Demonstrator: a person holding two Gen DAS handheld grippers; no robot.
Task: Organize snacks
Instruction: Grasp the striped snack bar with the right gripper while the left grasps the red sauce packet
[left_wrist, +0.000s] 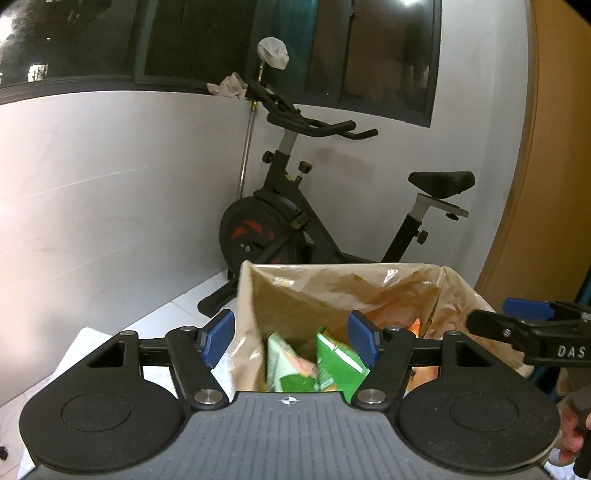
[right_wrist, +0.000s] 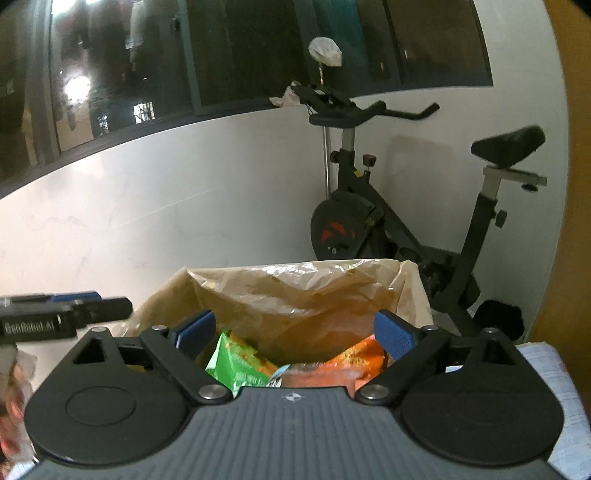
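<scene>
Both the left gripper (left_wrist: 291, 338) and right gripper (right_wrist: 293, 334) hang released over the plastic-lined box (left_wrist: 332, 288), lower centre, above green snack packets (left_wrist: 338, 363).

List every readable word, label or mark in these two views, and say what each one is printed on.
"DAS": side of the black right gripper, cut off by the frame edge.
"GenRobot.AI": side of the black left gripper, blurred, likely reading.
Print on the green snack packets and orange snack packets: too blurred to read.

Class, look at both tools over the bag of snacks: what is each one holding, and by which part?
Nothing is held. The left tool and the right tool both stand open above the bag, with the snack packets lying loose inside.
</scene>
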